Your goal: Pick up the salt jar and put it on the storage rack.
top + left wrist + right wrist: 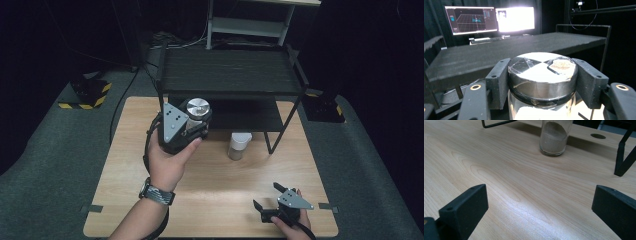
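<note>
My left gripper (196,122) is shut on a glass jar with a shiny metal lid (198,107), held up in front of the black two-tier rack (230,75). In the left gripper view the jar (542,80) sits squeezed between both black pads (499,80), just below its lid, with pale powder inside. A second jar (239,146) with a white cap stands on the wooden table (215,185) near the rack's front right leg; the right gripper view shows this jar (553,137) holding beige powder. My right gripper (267,196) rests low at the table's front right, open with nothing between its jaws.
The rack's lower shelf (245,115) lies behind the held jar and its legs (624,160) stand on the table. Two lit monitors (489,18) sit beyond the rack. Grey carpet surrounds the table, and a white shelf unit (250,25) stands at the back.
</note>
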The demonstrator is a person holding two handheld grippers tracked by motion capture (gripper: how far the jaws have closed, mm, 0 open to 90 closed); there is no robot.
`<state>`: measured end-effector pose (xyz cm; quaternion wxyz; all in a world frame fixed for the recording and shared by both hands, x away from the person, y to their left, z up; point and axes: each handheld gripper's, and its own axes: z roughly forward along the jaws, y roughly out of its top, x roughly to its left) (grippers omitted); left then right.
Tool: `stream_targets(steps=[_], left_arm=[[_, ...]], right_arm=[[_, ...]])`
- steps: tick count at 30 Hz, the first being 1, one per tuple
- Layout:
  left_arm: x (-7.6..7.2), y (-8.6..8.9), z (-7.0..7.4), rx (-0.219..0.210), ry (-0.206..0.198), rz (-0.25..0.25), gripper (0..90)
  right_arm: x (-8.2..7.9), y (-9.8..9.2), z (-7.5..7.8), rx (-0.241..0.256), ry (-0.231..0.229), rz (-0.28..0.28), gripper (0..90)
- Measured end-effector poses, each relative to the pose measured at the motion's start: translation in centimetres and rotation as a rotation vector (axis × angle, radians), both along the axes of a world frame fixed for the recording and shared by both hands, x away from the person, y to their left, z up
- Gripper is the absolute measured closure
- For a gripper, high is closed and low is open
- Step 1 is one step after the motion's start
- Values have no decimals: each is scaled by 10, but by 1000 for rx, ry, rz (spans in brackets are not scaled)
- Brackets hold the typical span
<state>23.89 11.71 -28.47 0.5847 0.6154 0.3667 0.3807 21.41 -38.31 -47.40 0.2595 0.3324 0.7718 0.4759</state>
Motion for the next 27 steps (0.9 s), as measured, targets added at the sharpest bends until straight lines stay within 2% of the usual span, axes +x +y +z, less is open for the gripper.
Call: stream_targets(steps=[5,12,27], left_arm=[[6,-1,12,-5,-4,-1,350],[15,-4,28,-10,-22,22,350],[37,-12,52,-26,-69,60,350]], right_arm=[[0,0,0,1,0,1,3],[1,-1,0,3,1,3,3],[1,-2,0,9,3,5,3]])
